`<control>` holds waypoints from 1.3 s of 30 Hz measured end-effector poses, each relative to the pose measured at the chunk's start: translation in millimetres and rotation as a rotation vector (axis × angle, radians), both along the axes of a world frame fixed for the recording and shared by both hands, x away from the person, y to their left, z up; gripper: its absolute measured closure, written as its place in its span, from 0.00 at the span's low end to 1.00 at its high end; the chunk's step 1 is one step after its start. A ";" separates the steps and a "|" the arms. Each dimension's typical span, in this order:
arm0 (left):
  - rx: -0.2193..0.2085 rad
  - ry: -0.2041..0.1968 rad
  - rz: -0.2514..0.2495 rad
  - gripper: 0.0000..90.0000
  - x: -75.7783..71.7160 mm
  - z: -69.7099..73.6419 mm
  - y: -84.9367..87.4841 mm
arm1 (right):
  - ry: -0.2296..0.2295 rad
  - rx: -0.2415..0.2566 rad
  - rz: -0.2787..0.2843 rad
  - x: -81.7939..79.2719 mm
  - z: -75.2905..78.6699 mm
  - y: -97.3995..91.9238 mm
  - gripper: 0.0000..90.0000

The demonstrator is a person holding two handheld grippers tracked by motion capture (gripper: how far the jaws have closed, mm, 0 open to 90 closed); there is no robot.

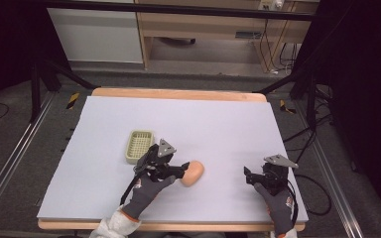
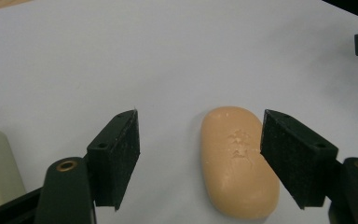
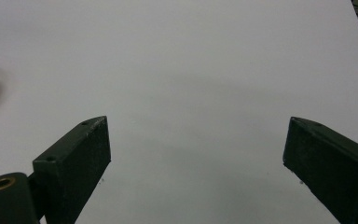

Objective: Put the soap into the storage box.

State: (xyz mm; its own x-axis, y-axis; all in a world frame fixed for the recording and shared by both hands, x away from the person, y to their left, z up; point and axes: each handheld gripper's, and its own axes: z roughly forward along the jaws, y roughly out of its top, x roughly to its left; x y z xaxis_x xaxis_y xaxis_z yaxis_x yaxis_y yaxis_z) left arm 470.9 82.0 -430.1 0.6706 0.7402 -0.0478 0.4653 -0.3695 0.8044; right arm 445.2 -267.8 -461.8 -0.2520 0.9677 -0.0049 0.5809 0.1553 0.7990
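Where the left claw [image 2: 200, 154] gapes: soap bar [image 2: 237, 161], against one pad.

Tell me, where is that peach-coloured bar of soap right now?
In the high view the soap lies on the white table, left of centre near the person's edge, between the open jaws of the left gripper, with the green basket to its left.
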 end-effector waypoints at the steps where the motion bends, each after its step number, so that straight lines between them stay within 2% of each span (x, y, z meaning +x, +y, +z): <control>1: -0.001 0.000 0.001 0.31 0.0 -0.4 -0.9 | 0.004 0.002 0.001 0.1 -0.4 0.4 0.09; 39: 0.110 0.042 -0.067 0.27 -1.2 -27.8 -38.5 | 0.015 -0.003 0.009 2.1 -2.0 4.4 0.09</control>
State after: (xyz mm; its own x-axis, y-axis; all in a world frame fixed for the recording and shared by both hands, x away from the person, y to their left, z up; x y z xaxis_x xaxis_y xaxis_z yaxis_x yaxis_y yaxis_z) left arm 469.7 43.5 -457.9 0.7180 0.6960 0.0019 0.4689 -0.4857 0.7377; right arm 447.4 -263.3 -463.8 -0.2606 0.9654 -0.0038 0.5911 0.1627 0.7900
